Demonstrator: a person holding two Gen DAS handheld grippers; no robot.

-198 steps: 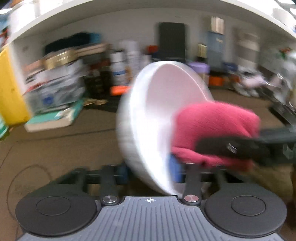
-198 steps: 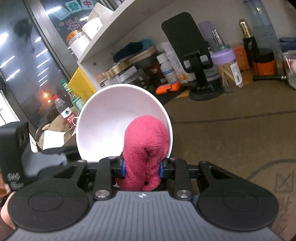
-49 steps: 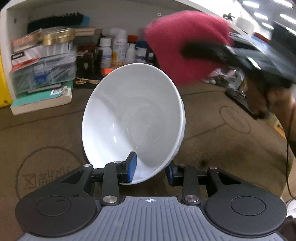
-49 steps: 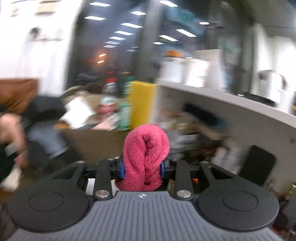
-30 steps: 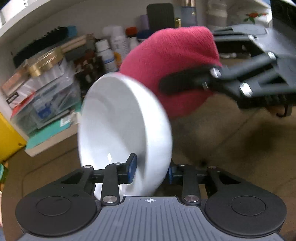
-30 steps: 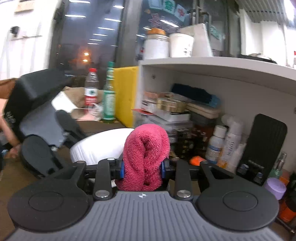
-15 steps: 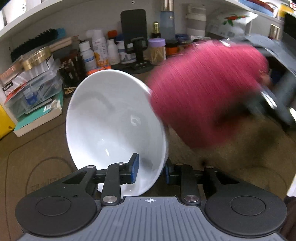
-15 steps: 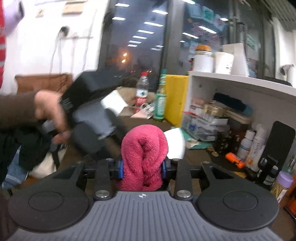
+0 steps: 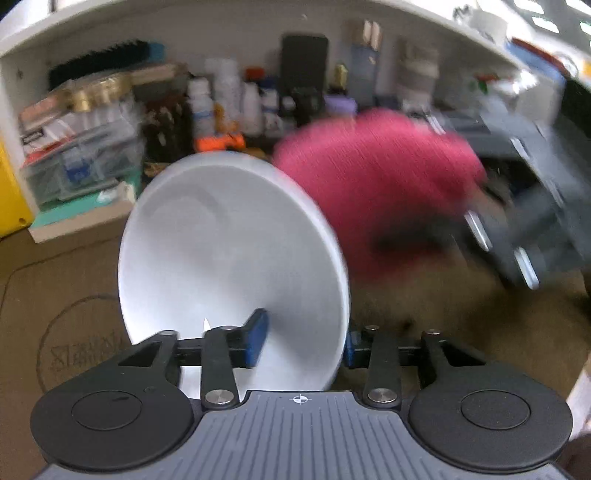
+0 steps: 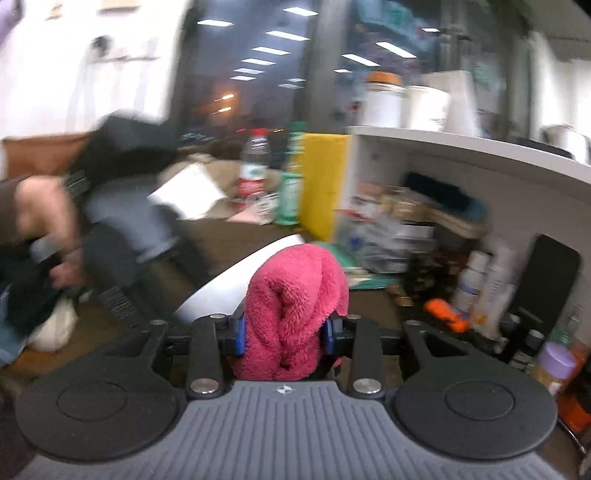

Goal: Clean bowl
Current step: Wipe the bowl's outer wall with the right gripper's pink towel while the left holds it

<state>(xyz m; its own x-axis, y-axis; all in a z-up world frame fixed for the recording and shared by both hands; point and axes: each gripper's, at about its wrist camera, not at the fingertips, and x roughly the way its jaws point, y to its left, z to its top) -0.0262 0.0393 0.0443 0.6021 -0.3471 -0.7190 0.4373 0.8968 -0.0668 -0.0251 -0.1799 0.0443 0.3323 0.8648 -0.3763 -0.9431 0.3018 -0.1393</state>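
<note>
My left gripper [image 9: 303, 341] is shut on the rim of a white bowl [image 9: 229, 258], which it holds tilted above the brown table with its inside facing the camera. My right gripper [image 10: 284, 338] is shut on a rolled pink towel [image 10: 295, 310]. In the left wrist view the towel [image 9: 376, 184] is blurred and sits just right of the bowl's rim. In the right wrist view the bowl's outer wall [image 10: 236, 280] shows just left of and behind the towel.
A white shelf [image 9: 221, 33] at the back holds bottles [image 9: 251, 107], a clear box [image 9: 81, 147] and a black phone stand [image 9: 304, 66]. A yellow panel [image 10: 321, 184] stands at its left end. A drawn circle [image 9: 81, 339] marks the brown table.
The towel and my right gripper have swung around the bowl's right rim, with motion blur. The bowl stays held in my left gripper and has tilted slightly.
</note>
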